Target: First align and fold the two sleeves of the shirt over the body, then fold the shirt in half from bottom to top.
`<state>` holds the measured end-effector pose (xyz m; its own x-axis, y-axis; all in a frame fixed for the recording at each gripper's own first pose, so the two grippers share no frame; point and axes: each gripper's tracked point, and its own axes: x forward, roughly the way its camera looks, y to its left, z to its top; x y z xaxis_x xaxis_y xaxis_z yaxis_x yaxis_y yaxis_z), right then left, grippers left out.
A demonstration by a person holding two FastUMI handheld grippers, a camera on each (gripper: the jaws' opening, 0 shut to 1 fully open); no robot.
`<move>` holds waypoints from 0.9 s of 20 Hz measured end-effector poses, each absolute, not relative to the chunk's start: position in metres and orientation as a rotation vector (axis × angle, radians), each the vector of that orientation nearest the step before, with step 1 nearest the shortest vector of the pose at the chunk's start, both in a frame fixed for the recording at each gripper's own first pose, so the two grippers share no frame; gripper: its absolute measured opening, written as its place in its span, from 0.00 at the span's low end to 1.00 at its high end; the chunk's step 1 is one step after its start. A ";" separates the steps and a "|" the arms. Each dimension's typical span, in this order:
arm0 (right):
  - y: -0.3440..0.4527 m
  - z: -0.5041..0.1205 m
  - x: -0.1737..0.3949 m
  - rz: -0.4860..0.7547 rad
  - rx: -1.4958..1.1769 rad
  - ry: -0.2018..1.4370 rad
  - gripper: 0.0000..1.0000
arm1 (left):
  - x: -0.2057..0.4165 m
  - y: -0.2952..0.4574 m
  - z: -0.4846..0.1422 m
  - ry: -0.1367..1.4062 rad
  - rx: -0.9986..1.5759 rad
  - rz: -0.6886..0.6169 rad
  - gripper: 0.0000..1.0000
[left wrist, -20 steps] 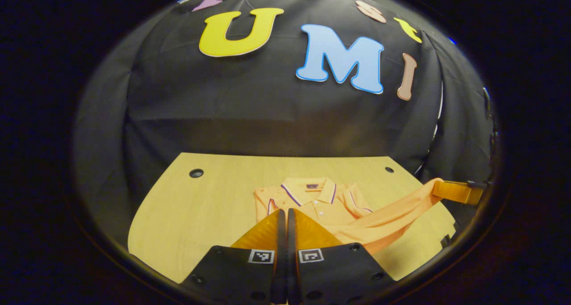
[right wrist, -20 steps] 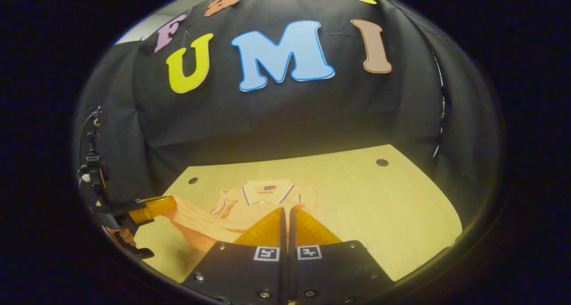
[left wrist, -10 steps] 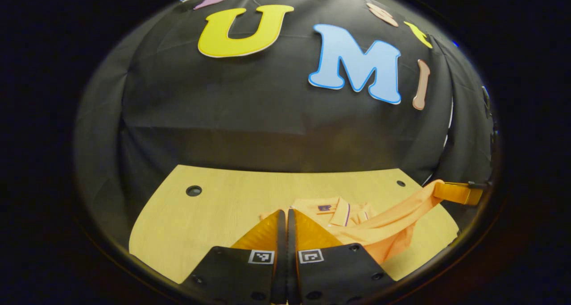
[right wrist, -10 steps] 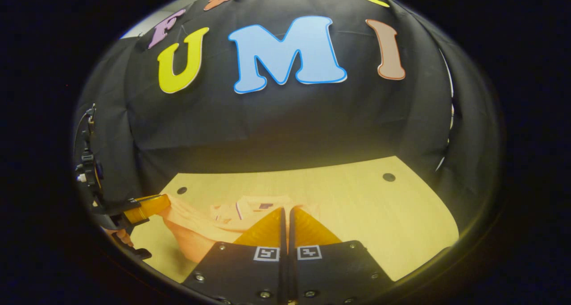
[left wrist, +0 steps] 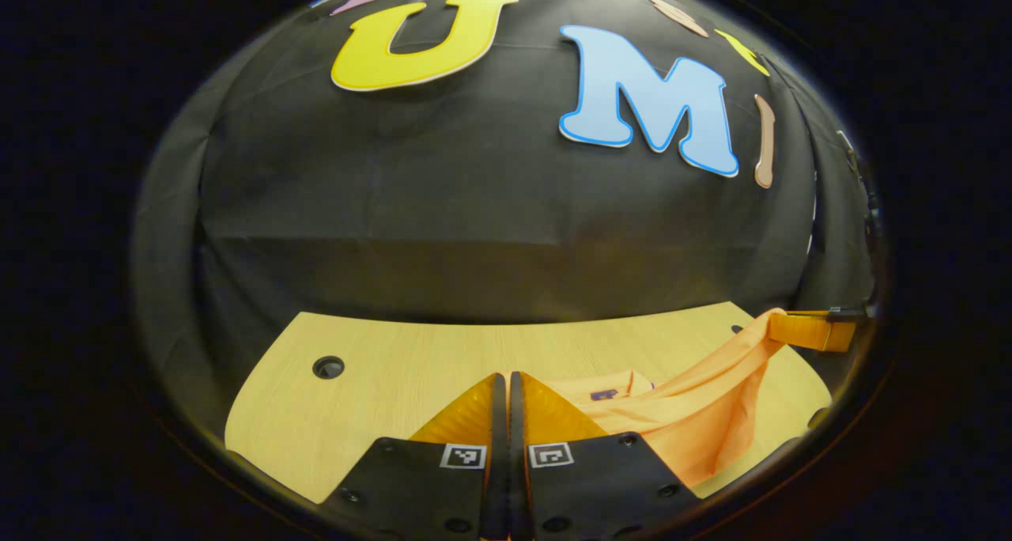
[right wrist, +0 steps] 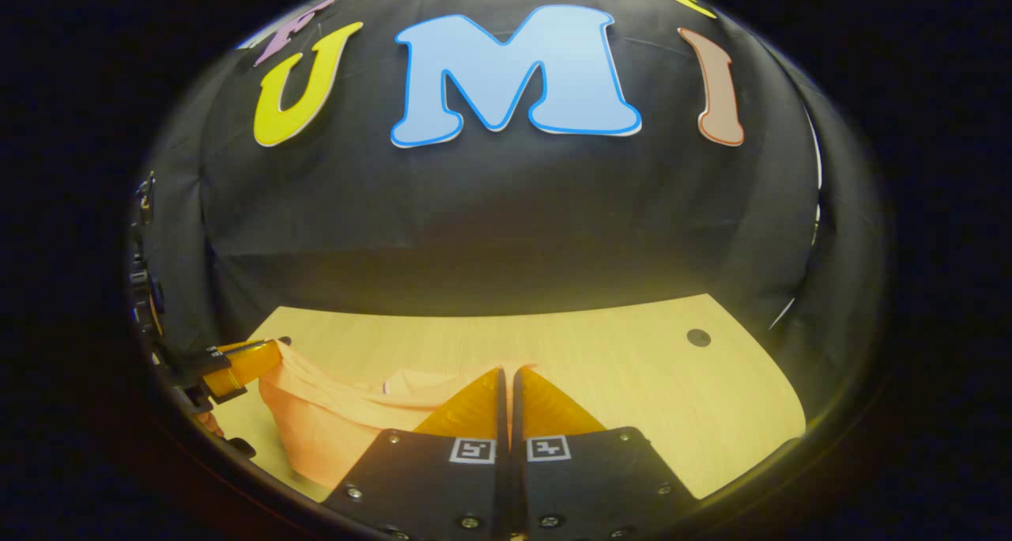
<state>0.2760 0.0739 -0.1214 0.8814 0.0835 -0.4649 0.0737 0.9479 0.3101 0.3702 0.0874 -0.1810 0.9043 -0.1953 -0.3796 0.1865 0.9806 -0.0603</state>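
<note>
In the left gripper view, the left gripper [left wrist: 507,391] sits at bottom centre with its fingers pressed together; orange fabric runs right up to them, but whether a hem is pinched between them cannot be told. The orange shirt [left wrist: 672,402] lies to the lower right on the wooden table [left wrist: 379,367], its collar [left wrist: 605,391] just showing past the fingertips. From there the cloth rises in a taut band to the right gripper [left wrist: 806,330] at the far right edge, which appears clamped on the lifted hem.

In the right gripper view, the right gripper [right wrist: 507,391] is at bottom centre, fingers together. The shirt [right wrist: 332,418] is bunched at lower left, stretching to the left gripper [right wrist: 237,361] at the left edge.

The lifted hem's long axis runs between the two grippers; the collar lies ahead of both, so the fold goes forward.
</note>
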 end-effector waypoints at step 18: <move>0.084 -0.207 0.305 -0.016 0.275 0.705 0.07 | 0.400 0.093 -0.261 0.519 0.024 -0.152 0.12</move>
<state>0.3047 0.0838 -0.2068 0.7628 0.0776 -0.6419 0.1073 0.9638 0.2440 0.4003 0.0931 -0.2605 0.8574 -0.1387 -0.4956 0.1506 0.9885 -0.0161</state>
